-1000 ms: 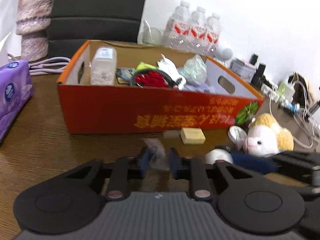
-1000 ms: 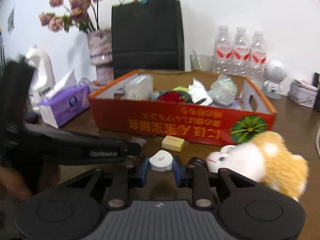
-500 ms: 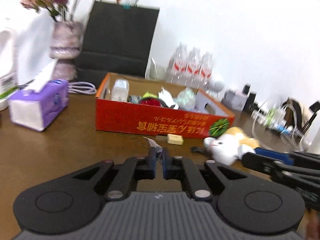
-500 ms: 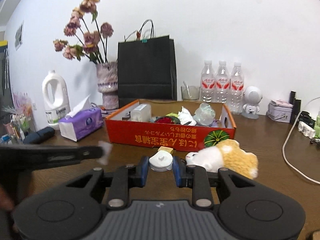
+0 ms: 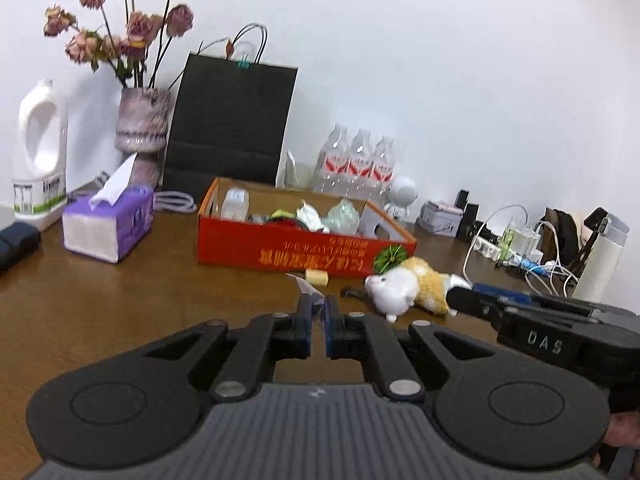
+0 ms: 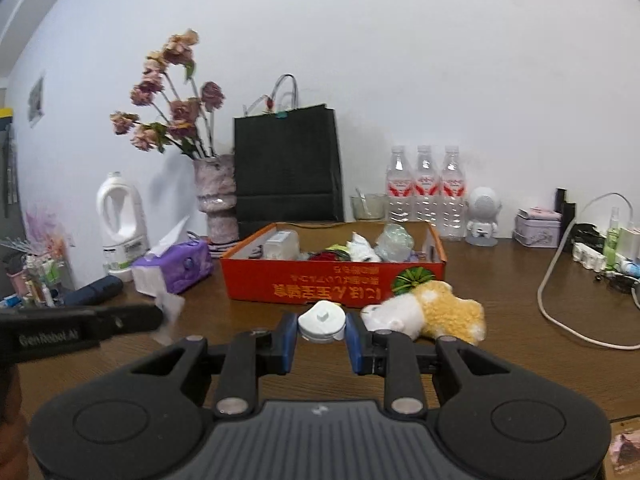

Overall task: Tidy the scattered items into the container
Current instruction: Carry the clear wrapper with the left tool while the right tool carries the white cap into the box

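Note:
The orange-red cardboard box (image 5: pixel 304 252) (image 6: pixel 332 284) stands mid-table and holds several items. My left gripper (image 5: pixel 316 306) is shut on a thin, clear crumpled wrapper (image 5: pixel 306 287). From the right wrist view that wrapper (image 6: pixel 168 310) hangs at the tip of the left gripper (image 6: pixel 158 316). My right gripper (image 6: pixel 322 330) is shut on a small white round cap-like piece (image 6: pixel 322 322). Both grippers hover above the table, in front of the box. A white-and-yellow plush toy (image 5: pixel 408 286) (image 6: pixel 432 312) and a pale yellow block (image 5: pixel 317 277) lie on the table by the box front.
A purple tissue box (image 5: pixel 108 226) sits left of the box. Behind it are a vase of dried flowers (image 5: pixel 142 128), a black paper bag (image 5: pixel 228 124) and water bottles (image 5: pixel 360 164). A white jug (image 5: pixel 38 152) stands far left. Cables and a power strip (image 5: pixel 516 248) crowd the right side.
Both grippers have drawn back and risen from the box, so more of the room shows. The left jaws have shut on the wrapper and lifted it. The right still holds the white piece.

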`<state>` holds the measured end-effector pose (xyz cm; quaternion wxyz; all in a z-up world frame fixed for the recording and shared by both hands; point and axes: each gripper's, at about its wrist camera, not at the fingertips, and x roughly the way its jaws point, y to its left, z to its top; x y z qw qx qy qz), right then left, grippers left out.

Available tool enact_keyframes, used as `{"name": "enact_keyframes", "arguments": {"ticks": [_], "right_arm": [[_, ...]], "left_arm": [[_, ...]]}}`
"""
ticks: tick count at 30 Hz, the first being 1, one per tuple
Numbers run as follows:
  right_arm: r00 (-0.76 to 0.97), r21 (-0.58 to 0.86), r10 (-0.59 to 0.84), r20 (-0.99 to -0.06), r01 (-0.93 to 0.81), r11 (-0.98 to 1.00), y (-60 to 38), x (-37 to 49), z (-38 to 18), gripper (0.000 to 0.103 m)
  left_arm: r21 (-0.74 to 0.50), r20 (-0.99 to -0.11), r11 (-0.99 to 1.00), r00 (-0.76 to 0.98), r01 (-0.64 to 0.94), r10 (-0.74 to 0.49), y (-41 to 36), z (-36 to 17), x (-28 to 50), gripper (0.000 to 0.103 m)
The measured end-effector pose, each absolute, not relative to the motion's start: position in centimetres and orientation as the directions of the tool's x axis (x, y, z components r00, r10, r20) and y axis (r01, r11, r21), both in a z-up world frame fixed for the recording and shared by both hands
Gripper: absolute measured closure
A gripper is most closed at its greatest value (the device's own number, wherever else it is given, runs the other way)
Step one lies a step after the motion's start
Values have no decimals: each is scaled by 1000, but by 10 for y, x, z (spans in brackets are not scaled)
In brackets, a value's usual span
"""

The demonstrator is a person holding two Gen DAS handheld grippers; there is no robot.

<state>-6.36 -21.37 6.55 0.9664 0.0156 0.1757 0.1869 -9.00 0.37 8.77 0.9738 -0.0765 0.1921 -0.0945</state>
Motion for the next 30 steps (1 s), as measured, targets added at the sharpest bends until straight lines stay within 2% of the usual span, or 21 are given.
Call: {"name": "enact_keyframes", "arguments": {"ticks": [6, 8, 12, 15, 19, 22, 27, 28, 30], "right_arm": [[861, 184, 386, -330, -343, 921, -238, -19, 97, 78], [849, 211, 382, -364, -325, 922, -244, 14, 110, 78], [807, 233, 380, -452, -304, 924, -247, 101, 128, 78], [731, 249, 385, -563, -294, 923, -238, 182, 125, 78], [620, 193, 317, -717, -261, 946, -214, 278, 104, 78], [543, 95, 229, -807, -264, 960, -192, 326, 78, 78], [498, -68, 83, -863, -276, 959, -170, 365, 48, 77], [498, -98, 59, -865, -283, 954, -168, 368, 46, 67], [502, -137, 34, -864, -299, 944, -163, 373, 46, 57]], "left_arm": [[-184, -352, 962, 900, 203, -258, 26, 119, -24, 96], [-153, -370, 965, 893, 213, -256, 33, 130, 16, 96], [-175, -483, 963, 834, 204, -265, 43, 129, 111, 96], [-210, -589, 962, 762, 176, -268, 45, 113, 181, 96], [-141, -692, 974, 686, 176, -224, 35, 91, 249, 96], [-88, -732, 973, 648, 216, -210, 31, 78, 275, 96], [-36, -781, 972, 600, 234, -173, 33, 67, 301, 94], [-25, -789, 971, 592, 236, -164, 33, 66, 304, 94], [-11, -788, 972, 597, 235, -153, 34, 67, 305, 93]]}}
